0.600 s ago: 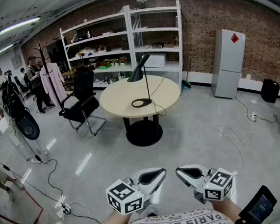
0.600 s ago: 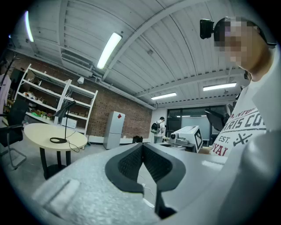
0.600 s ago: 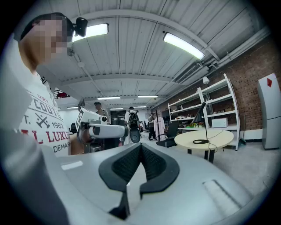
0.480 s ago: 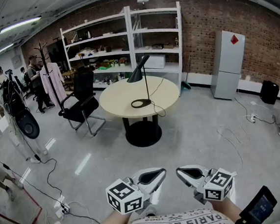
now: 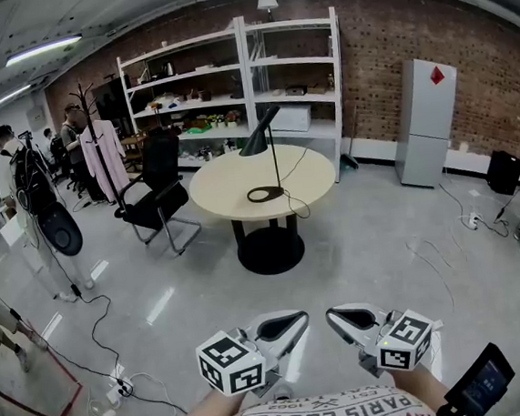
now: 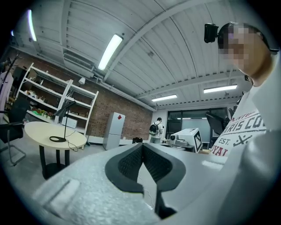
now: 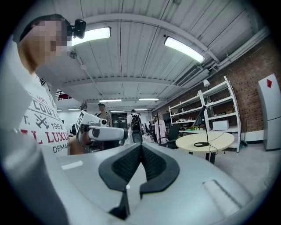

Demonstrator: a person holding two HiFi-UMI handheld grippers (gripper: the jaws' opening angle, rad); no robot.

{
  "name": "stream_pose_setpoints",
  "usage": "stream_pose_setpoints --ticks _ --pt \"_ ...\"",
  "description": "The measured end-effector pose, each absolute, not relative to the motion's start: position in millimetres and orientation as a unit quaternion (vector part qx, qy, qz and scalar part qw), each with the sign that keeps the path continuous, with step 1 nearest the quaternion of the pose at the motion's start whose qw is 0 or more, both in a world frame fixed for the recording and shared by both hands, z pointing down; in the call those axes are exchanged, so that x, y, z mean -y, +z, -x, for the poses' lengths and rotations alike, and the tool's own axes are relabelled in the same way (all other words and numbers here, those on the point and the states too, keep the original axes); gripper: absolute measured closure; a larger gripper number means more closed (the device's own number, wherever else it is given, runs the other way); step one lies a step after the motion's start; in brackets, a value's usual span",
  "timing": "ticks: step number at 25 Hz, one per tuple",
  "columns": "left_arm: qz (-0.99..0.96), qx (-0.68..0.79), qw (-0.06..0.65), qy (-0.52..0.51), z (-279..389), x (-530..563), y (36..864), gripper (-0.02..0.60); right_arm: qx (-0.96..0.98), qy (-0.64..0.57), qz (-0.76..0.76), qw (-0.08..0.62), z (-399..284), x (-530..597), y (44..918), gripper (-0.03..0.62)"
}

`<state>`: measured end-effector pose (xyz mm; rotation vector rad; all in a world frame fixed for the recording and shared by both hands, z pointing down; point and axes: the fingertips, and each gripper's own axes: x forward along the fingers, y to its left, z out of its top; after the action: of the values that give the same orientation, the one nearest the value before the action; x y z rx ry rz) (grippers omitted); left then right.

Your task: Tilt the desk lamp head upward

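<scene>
Black and slim, the desk lamp (image 5: 257, 141) stands on the round beige table (image 5: 226, 186) well ahead of us, cone head tipped down, chair (image 5: 156, 192) beside, shelves (image 5: 228, 68) behind, grey floor (image 5: 355, 248) between, our left gripper (image 5: 300, 319) and right gripper (image 5: 332, 315) pressed together, empty.

The left tool (image 6: 142, 146) shows its jaws closed pad to pad, with the desk lamp (image 6: 56, 139) standing on the round table (image 6: 35, 131) at far left, before white shelves (image 6: 44, 94) and a refrigerator (image 6: 113, 130).
</scene>
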<state>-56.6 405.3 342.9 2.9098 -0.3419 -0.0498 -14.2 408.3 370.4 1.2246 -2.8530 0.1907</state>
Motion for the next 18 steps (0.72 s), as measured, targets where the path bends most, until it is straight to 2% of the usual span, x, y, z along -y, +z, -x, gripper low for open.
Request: stream_pose_setpoints --ticks 18 --pt "-0.984 0.126 0.122 -0.022 56 -379 349 0.581 0.914 0.068 -0.399 -0.001 5 -377 377 0.588"
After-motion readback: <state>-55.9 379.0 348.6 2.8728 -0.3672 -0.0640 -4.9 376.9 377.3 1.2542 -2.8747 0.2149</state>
